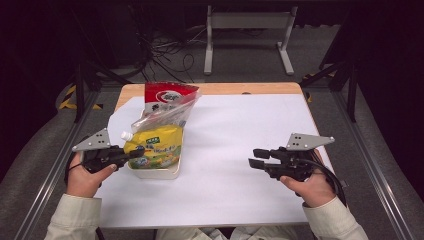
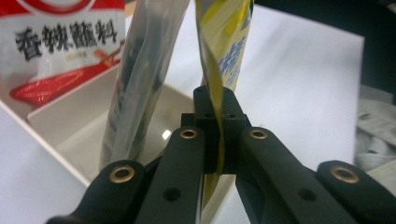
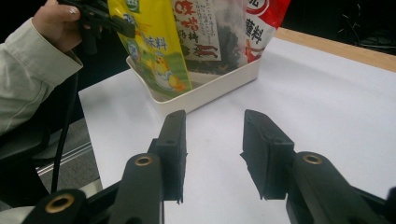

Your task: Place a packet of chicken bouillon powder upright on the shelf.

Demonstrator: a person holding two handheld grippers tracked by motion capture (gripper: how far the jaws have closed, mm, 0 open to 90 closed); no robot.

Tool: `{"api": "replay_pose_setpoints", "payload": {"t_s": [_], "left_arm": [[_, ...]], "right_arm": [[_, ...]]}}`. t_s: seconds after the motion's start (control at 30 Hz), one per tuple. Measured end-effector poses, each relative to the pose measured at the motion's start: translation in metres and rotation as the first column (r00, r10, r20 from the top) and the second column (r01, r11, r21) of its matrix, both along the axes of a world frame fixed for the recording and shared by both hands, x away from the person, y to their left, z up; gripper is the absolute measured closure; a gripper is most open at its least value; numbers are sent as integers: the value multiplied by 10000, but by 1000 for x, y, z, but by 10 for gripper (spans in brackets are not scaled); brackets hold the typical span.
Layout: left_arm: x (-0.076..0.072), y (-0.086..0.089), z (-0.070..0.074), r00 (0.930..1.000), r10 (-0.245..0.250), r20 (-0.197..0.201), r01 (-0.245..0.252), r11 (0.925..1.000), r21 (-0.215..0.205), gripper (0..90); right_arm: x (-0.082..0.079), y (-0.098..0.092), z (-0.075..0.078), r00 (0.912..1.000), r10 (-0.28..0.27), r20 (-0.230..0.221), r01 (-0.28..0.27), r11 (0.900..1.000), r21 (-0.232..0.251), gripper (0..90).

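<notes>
The yellow pouch (image 1: 155,145) stands in the white tray (image 1: 159,173) at the left middle of the high view, leaning against a clear bag (image 1: 162,116) of dark contents and a red and white packet (image 1: 167,96) behind it. All this sits on my desk (image 1: 235,150), covered by a white sheet that spreads across the centre of the frame.

My left gripper (image 1: 129,154), at the left edge, has its jaws clamped tight on the near edge of that pouch; in the left gripper view the pouch's thin yellow edge (image 2: 215,98) runs up from between the closed pads.

My right gripper (image 1: 257,158), at the right middle, hovers over bare desk well apart from the tray. Its jaws stand partly open and hold nothing.
</notes>
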State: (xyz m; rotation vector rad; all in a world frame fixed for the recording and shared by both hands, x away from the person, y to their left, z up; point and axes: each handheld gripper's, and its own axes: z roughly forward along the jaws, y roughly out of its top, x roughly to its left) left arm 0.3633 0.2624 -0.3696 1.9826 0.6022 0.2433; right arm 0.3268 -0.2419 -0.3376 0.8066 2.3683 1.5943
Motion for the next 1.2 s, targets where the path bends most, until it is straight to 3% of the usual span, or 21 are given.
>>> {"api": "replay_pose_setpoints", "payload": {"t_s": [0.13, 0.23, 0.43, 0.67, 0.83, 0.93, 1.2], "left_arm": [[1, 4, -5, 9993, 306, -195, -303, 9995, 125, 897], [2, 5, -12, 9970, 751, -202, -730, 9933, 897, 894], [-2, 11, -18, 9980, 618, -94, -616, 9979, 222, 866], [-16, 22, -16, 9926, 1212, 65, -1200, 9879, -978, 466], [-31, 29, -13, 9867, 1536, 524, -1480, 9842, -974, 346], [-39, 32, -13, 9826, 1783, 522, -1728, 9804, -948, 316], [-51, 34, -17, 9791, 1967, 517, -1931, 9788, -685, 268]], "right_arm": [[1, -1, 0, 10000, -58, -30, 58, 10000, 4, 590], [2, -1, -2, 10000, -81, -53, 81, 10000, 15, 583], [3, -2, -3, 9999, -152, -57, 152, 9999, 22, 565], [6, -8, -4, 9985, -518, 198, 519, 9986, -39, 497], [6, -16, -3, 9959, -806, 418, 808, 9967, -25, 445], [7, -24, -2, 9922, -1106, 568, 1109, 9938, -10, 398], [5, -46, -2, 9822, -1661, 878, 1682, 9856, -163, 319]]}}
